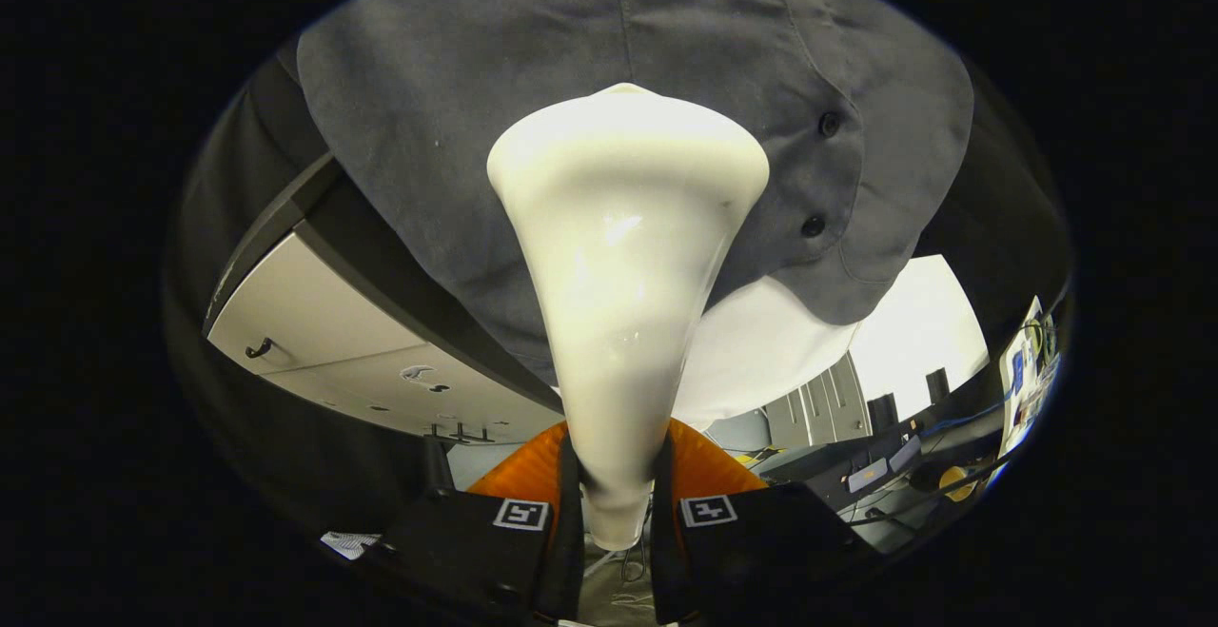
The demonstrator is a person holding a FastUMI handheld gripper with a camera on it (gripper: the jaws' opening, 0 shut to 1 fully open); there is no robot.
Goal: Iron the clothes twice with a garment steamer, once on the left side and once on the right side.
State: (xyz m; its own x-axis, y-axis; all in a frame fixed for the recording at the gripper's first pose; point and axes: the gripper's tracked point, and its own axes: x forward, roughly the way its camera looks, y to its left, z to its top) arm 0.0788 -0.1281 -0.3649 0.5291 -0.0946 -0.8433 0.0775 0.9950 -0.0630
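Clamped on the narrow handle end of the garment steamer [623, 256], the claw [617, 503] held it from both sides in the gripper view, one finger pressing on each flank of the white neck. We saw the steamer rise from between the fingers and widen into a broad, rounded head, whose top edge lay against the dark grey shirt [571, 66] hanging just beyond. We could not tell whether the head truly touched the cloth or stood just off it. The head sat to the left of the shirt's row of dark buttons [830, 123], which ran down the placket. Below the shirt's curved hem we made out a white surface [761, 351]. Behind the fingers an orange part [528, 470] showed at the steamer's base. Farther off on the right stood a cluttered table [904, 475] with cables.
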